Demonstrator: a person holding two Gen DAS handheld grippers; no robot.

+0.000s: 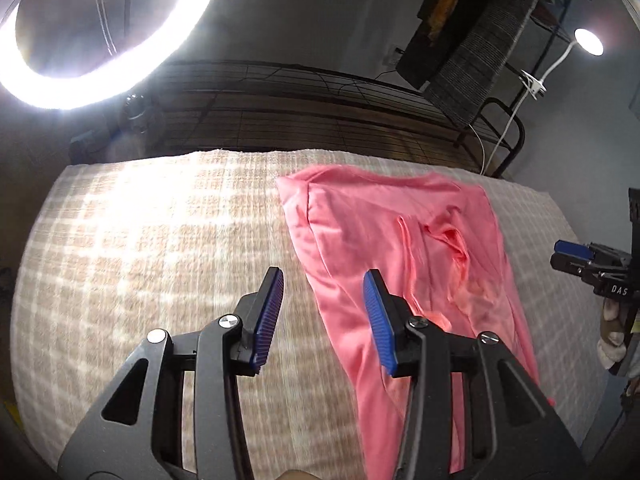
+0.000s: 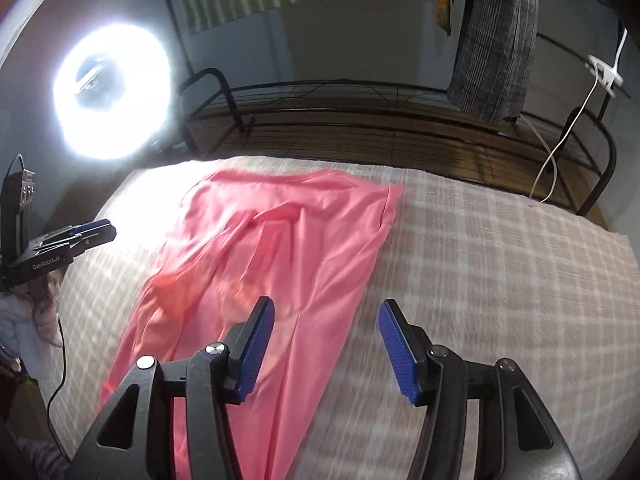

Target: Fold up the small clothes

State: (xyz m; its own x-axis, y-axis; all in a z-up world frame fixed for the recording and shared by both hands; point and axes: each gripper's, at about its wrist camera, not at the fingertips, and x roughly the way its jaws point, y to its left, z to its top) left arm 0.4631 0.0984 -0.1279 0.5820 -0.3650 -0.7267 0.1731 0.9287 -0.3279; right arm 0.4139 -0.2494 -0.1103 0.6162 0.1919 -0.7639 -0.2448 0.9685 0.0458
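A pink garment [image 1: 400, 248] lies folded lengthwise into a long strip on the checked beige cloth [image 1: 160, 240], running from the far edge toward me. My left gripper [image 1: 324, 312] is open and empty above the garment's left edge. My right gripper [image 2: 326, 336] is open and empty above the garment's [image 2: 272, 248] right edge. The right gripper also shows at the right edge of the left wrist view [image 1: 576, 258], and the left gripper at the left edge of the right wrist view [image 2: 90, 232].
A bright ring light [image 1: 100, 40] stands behind the table's far left. A black wire rack [image 1: 320, 112] runs along the far edge, with a grey hanging cloth [image 2: 496, 40] and a white cable [image 2: 560, 148]. The checked cloth [image 2: 500, 280] covers the whole table.
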